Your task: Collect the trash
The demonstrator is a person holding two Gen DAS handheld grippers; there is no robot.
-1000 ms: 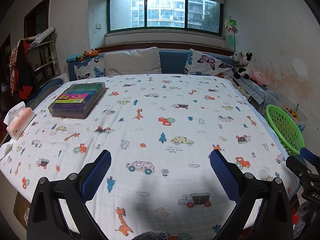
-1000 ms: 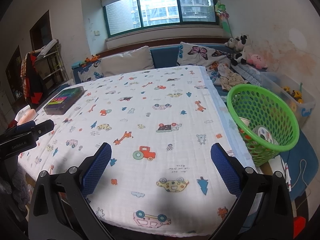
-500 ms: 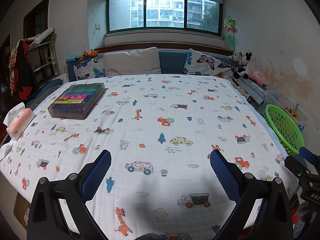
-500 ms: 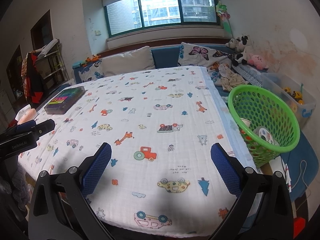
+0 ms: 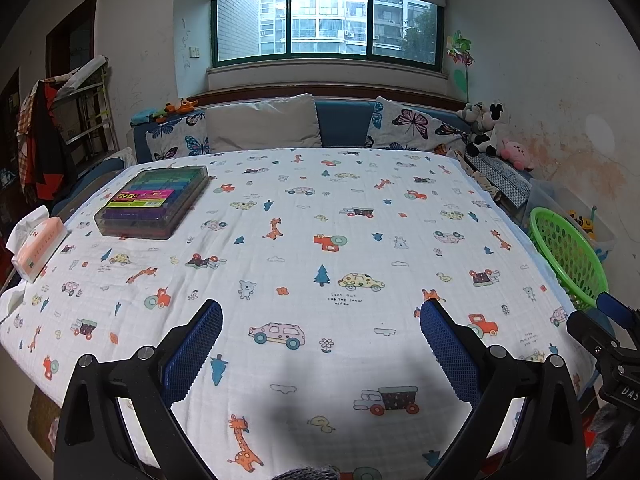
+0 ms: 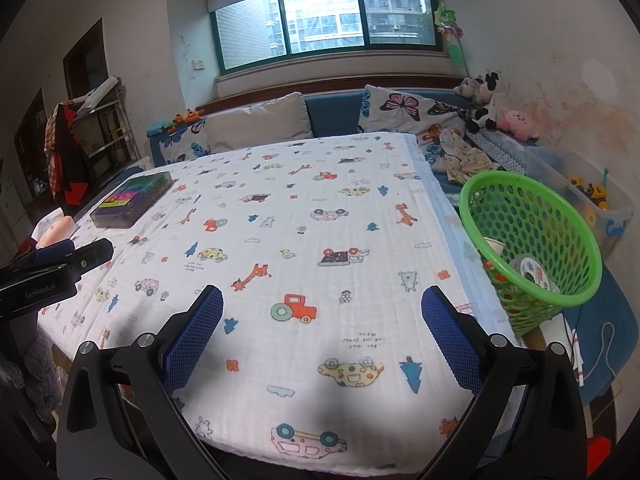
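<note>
Green basket [image 6: 532, 240] beside the table [image 6: 320, 208] holds trash; left gripper [image 5: 320, 344] and right gripper [image 6: 320, 332] hover spread wide, empty.

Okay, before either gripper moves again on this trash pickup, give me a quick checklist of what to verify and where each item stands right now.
1. Left gripper open and holding nothing: ok.
2. Right gripper open and holding nothing: ok.
3. Green basket within view beside the table's right edge, mouth unblocked: ok; it already holds a paper cup and a round lid.
4. Loose trash on the printed cloth: none visible, so a next target cannot be told.
5. Marker case and tissue pack at the left side look like belongings, not trash: leave them; ok.
6. Space between the two grippers: apart, not touching; ok.
</note>
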